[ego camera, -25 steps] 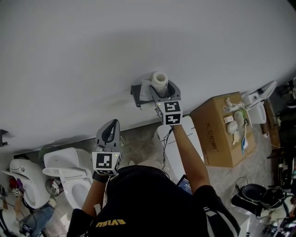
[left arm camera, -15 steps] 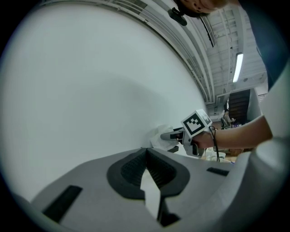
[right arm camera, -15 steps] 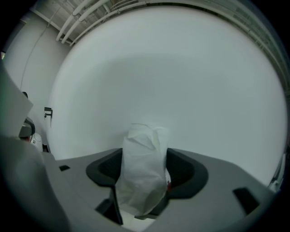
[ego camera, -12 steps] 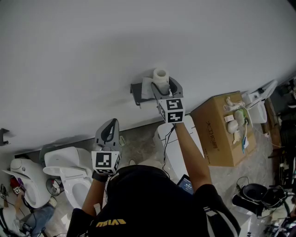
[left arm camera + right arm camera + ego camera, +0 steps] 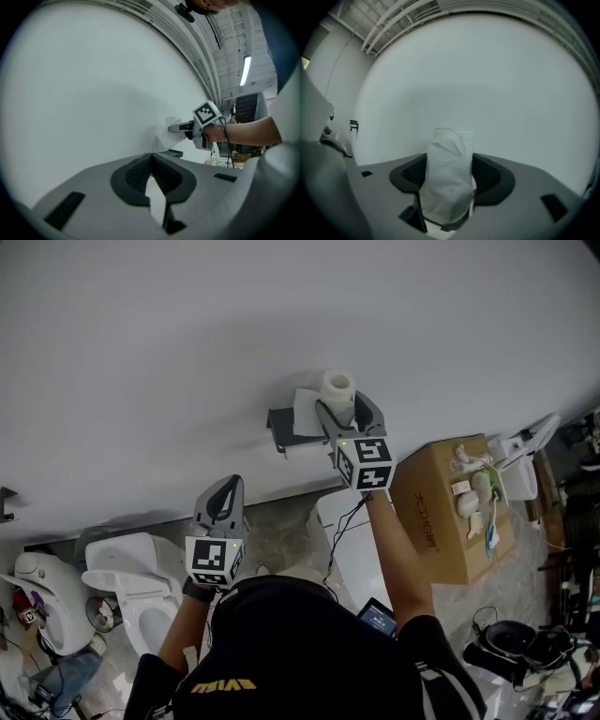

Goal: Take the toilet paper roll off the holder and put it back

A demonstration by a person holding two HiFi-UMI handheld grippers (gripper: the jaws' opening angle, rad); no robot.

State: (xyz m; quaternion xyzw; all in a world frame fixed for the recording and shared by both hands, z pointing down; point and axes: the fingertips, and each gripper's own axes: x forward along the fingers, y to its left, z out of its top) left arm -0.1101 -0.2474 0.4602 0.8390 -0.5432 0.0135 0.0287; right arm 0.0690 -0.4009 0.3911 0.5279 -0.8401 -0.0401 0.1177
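A white toilet paper roll [image 5: 337, 387] stands upright between the jaws of my right gripper [image 5: 343, 407], which is shut on it close to the white wall. A loose sheet [image 5: 305, 413] hangs from it over the dark wall holder [image 5: 279, 427], just below and to the left. In the right gripper view the roll [image 5: 447, 173] fills the gap between the two dark pads. My left gripper [image 5: 227, 488] hovers lower left, away from the holder, shut with nothing in it. From the left gripper view, the right gripper [image 5: 180, 127] and the paper [image 5: 165, 136] show beyond its tips [image 5: 151, 155].
A white toilet [image 5: 131, 577] stands on the floor at lower left, another fixture [image 5: 37, 601] beside it. A white tank [image 5: 342, 526] sits under my right arm. At the right stands a cardboard box [image 5: 441, 512] with small items on top.
My right gripper has risen with the roll, lifting it up away from the holder. The left gripper has stayed where it was.
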